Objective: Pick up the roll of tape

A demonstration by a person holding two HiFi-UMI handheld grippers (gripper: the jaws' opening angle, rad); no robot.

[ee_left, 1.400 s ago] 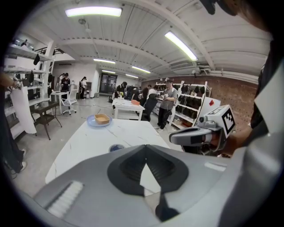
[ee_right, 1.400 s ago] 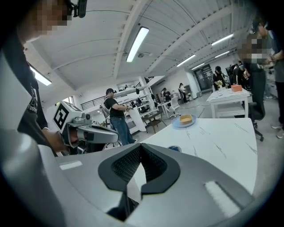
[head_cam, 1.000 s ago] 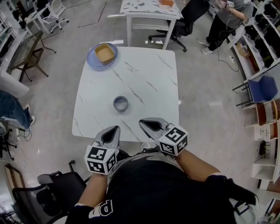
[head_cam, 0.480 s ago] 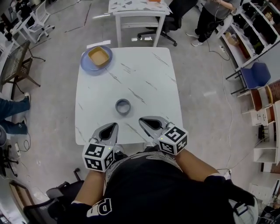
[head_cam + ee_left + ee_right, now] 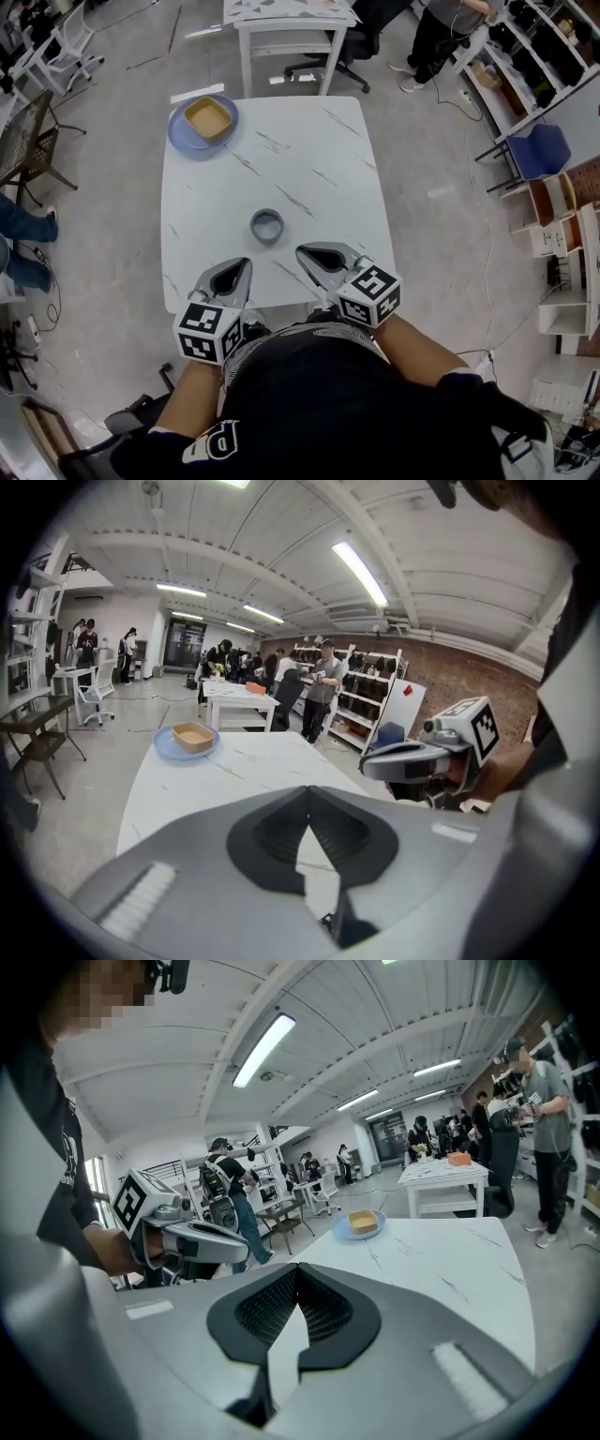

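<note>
Ahead of both fingertip pairs, the roll of tape [image 5: 266, 226] lies flat on the table [image 5: 328, 159], a grey open ring. Left gripper [image 5: 244, 264] and right gripper [image 5: 302, 251] are clenched on nothing.

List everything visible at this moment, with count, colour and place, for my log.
white marble-patterned square table: one, white with grey veins, centre of the head view
grey roll of tape: one, grey, lying flat on the table's near half, touched by nothing
blue round plate: one, blue, table's far left corner
tan square dish: one, tan, on the plate
second white table: one, white, beyond the first
blue chair: one, blue, on the floor at right
standing person: one, dark trousers, top right
left gripper: one, grey with marker cube, over the near table edge, jaws together, empty
right gripper: one, grey with marker cube, beside the left one, jaws together, empty
</note>
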